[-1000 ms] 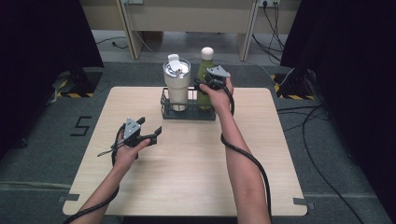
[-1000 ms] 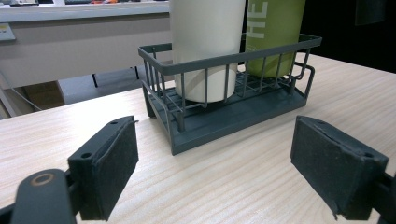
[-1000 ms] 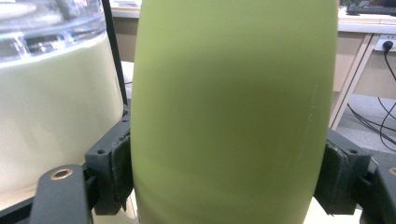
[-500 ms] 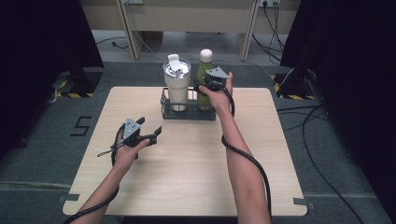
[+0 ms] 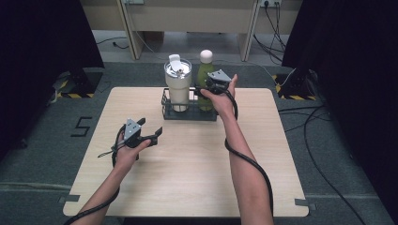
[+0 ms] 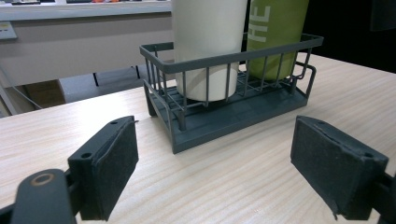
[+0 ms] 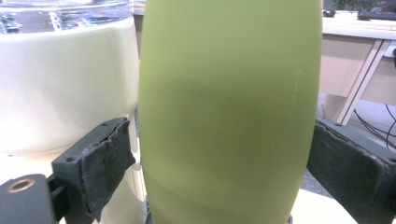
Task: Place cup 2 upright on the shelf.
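Note:
A green bottle (image 5: 205, 75) with a white cap stands in a dark wire basket (image 5: 187, 115) at the table's far middle, beside a white lidded tumbler (image 5: 178, 86). My right gripper (image 5: 207, 89) reaches level around the bottle (image 7: 229, 116). Its jaws have just been opening and now stand on either side of the bottle, with a thin gap showing at the left pad (image 7: 105, 158). My left gripper (image 5: 151, 129) hovers low over the table's left half, open and empty (image 6: 215, 168), pointed at the basket (image 6: 224, 116) and tumbler (image 6: 208, 46).
The light wooden table (image 5: 187, 173) has bare room in front of the basket and to both sides. Dark curtains flank the scene, and cables lie on the floor at the right (image 5: 324, 140). A pale desk (image 5: 187, 18) stands behind the table.
The right gripper's jaws have spread apart from the green bottle, which stays upright in the basket. The left hand and its gripper have kept still.

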The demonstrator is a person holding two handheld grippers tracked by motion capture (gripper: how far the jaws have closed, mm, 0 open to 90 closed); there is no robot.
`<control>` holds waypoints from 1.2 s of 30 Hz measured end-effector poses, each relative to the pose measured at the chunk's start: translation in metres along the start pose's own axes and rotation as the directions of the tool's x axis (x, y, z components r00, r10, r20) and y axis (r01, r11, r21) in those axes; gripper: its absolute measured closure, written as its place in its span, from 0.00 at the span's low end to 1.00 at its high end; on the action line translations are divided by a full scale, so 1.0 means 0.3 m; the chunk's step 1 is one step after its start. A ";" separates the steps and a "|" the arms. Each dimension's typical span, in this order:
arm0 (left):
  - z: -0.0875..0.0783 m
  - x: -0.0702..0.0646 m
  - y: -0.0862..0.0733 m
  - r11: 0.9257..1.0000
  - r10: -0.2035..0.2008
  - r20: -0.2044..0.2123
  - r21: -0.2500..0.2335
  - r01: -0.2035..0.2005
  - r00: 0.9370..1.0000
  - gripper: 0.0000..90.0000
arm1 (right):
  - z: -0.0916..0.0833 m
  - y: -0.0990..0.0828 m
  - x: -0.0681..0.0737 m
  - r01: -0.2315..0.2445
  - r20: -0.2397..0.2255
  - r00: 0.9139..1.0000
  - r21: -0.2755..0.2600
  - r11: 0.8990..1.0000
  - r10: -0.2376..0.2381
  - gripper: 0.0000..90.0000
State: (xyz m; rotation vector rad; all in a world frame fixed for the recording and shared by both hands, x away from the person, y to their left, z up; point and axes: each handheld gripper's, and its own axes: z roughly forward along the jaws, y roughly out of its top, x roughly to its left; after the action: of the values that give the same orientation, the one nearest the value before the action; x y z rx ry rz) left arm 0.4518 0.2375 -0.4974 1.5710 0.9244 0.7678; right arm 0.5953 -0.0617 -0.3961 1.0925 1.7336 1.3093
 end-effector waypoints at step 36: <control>-0.010 0.003 0.011 1.000 0.002 -0.010 -0.009 -0.002 1.000 0.16 | -0.220 -0.063 -0.041 0.008 -0.007 1.000 0.013 1.000 -0.007 0.10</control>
State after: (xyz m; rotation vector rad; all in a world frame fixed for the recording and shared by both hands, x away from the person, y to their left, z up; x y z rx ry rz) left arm 0.4501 0.2395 -0.4935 1.5618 0.9256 0.7814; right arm 0.5374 -0.1009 -0.3976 1.0889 1.7526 1.3004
